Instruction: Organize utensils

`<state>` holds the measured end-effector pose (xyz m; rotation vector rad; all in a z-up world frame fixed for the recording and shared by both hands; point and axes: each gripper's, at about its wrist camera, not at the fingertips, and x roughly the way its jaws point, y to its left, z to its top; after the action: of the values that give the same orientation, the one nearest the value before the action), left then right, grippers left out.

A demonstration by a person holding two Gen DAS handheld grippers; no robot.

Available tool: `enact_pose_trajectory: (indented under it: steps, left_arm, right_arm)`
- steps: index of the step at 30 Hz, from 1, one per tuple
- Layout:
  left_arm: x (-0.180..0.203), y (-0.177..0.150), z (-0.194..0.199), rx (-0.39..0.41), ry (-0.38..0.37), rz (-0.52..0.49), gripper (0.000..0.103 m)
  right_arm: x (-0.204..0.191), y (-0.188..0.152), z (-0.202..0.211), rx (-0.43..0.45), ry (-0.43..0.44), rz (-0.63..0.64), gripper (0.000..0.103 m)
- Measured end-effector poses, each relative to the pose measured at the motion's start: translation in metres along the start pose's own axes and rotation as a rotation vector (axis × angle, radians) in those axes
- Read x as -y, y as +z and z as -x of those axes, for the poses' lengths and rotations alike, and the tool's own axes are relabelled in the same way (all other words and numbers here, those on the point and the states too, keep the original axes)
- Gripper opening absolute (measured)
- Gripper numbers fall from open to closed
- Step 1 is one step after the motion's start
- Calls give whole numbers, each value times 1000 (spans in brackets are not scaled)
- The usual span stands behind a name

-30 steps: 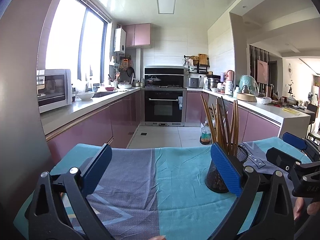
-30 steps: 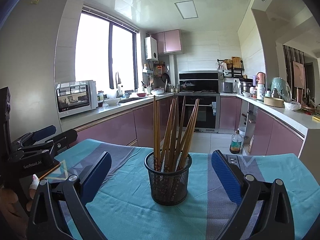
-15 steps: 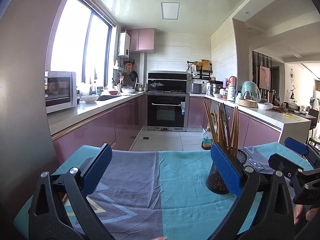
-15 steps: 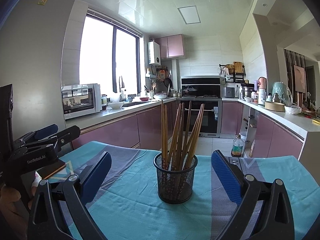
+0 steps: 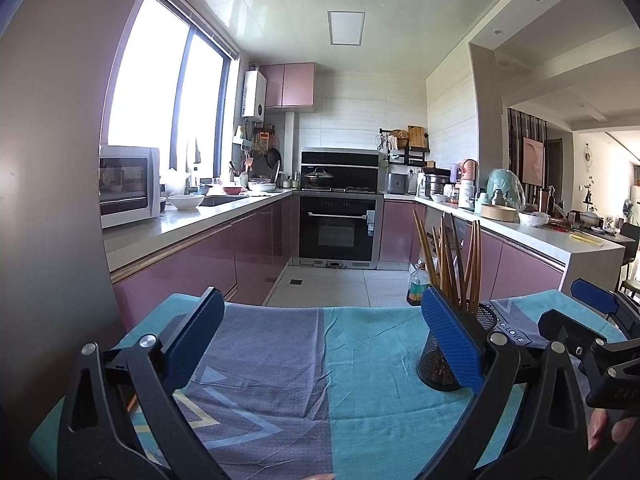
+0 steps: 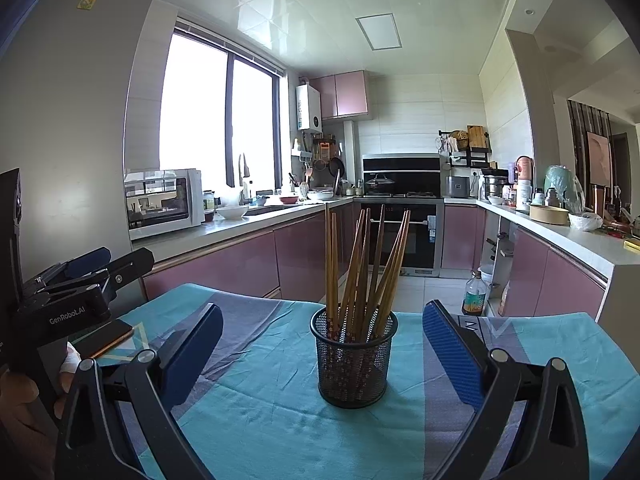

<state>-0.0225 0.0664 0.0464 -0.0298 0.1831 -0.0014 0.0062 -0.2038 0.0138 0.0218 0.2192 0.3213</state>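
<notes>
Right wrist view: chopsticks (image 6: 362, 276) stand bundled in a mesh cup (image 6: 353, 360) on the table (image 6: 280, 420), which is covered by a teal and grey cloth. No loose utensil shows on the cloth in either view. Judgement: the sorting looks done or nearly so; nothing visible is left to gather. A phone (image 6: 105, 338) lies at the table's left edge, just under the left tool.

Right tool (image 6: 320, 352): jaws wide, nothing held. The cup sits centred between its two fingers and a little ahead of them, touching neither.

Left wrist view: left tool (image 5: 322, 344) also wide and empty, over bare cloth. The cup (image 5: 438, 364) stands beyond its right finger, partly hidden by the pad. The right tool (image 5: 576, 312) shows at the right margin, near the cup.
</notes>
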Motion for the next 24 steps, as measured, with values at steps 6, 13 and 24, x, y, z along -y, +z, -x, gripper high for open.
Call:
enact_pose_trajectory:
  steps: [6, 13, 24]
  left_arm:
    - [0, 0, 1, 6, 1, -1, 97]
    - [0, -1, 2, 11, 3, -1, 97]
    - [1, -3, 3, 23, 13, -11, 97]
  right_arm:
    - [-3, 1, 0, 10, -4, 2, 97]
    - [-3, 2, -1, 11, -7, -4, 97]
    - [-3, 2, -3, 11, -7, -6, 97]
